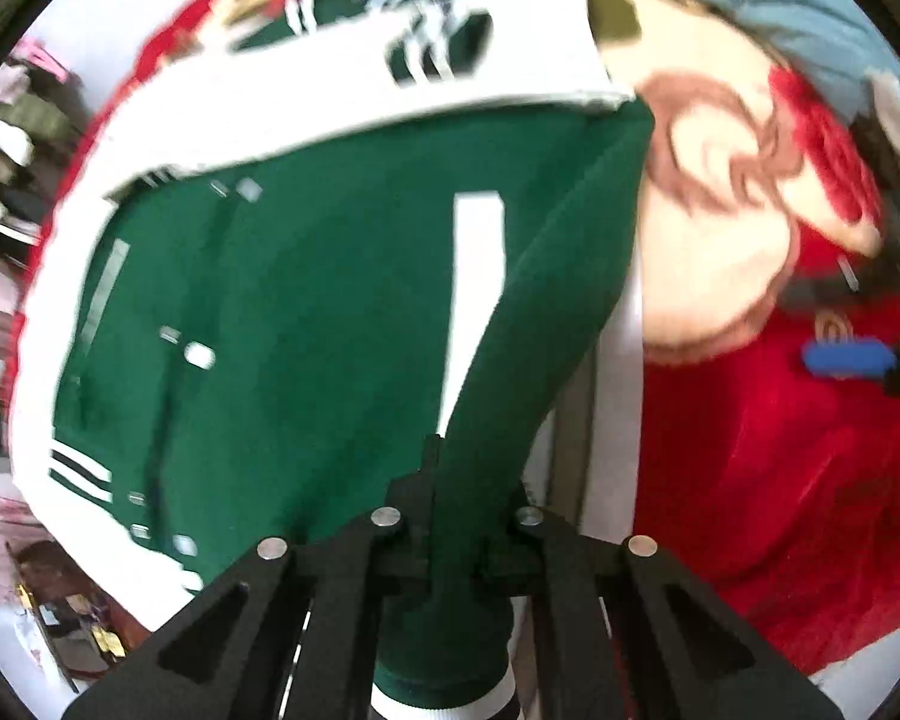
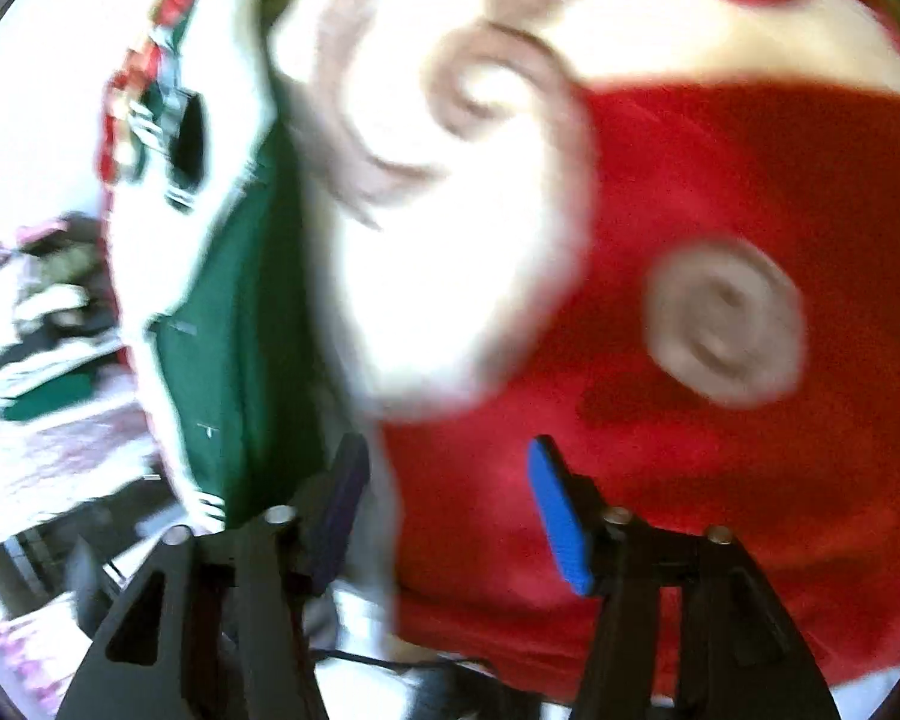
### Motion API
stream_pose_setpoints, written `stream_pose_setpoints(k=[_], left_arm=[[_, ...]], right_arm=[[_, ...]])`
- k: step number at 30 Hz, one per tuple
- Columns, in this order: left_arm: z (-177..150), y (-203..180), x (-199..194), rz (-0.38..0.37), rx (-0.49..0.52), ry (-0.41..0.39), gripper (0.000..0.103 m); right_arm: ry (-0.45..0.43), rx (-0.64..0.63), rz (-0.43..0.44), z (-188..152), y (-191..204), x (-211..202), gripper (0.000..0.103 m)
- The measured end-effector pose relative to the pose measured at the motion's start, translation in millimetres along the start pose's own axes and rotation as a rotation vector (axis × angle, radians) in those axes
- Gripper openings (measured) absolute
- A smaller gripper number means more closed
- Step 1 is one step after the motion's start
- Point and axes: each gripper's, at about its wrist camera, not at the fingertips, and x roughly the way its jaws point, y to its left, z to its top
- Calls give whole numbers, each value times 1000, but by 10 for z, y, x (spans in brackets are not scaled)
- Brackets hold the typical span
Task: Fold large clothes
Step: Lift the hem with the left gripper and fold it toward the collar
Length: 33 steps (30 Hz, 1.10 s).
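A green and white jacket (image 1: 282,300) lies spread on a red and cream blanket (image 1: 750,450). My left gripper (image 1: 459,516) is shut on the jacket's green sleeve (image 1: 546,312), which rises from the body into the jaws; its striped cuff (image 1: 444,696) hangs below the fingers. In the right wrist view my right gripper (image 2: 444,510) stands open above the red blanket (image 2: 720,180), nothing between its blue pads (image 2: 555,516). The jacket (image 2: 234,312) lies to its left. The right gripper's blue pad (image 1: 846,358) also shows at the right edge of the left wrist view.
The blanket bears cream patches with brown swirls (image 2: 486,90). A light blue cloth (image 1: 780,6) lies beyond it. Piled clothes (image 1: 12,138) sit at the far left, and more clutter (image 2: 48,312) shows left of the jacket. Both views are motion-blurred.
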Motion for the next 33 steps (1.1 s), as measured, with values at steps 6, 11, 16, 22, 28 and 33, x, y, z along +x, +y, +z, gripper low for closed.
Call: stream_pose_setpoints(k=[6,11,16,22,28,33], left_arm=[[-13,127,-197,36,37,-36,5],[21,184,-176,31,26,-38,5],[-16,243,-205,-6,6,-38,5],[0,435,-149,-65,-32,-38,5],[30,873,-274,-122,-92,-77,5],[38,1381,-465,-196,-123,-112,5]], right_arm=[[-54,-26,254,714,458,179,69],[-5,52,384,1353,690,640,69],[39,96,431,1763,968,1070,69],[27,-3,293,1892,1598,1405,62],[-45,-70,105,1796,2182,1354,17],[-118,-102,38,1535,2831,1112,12]])
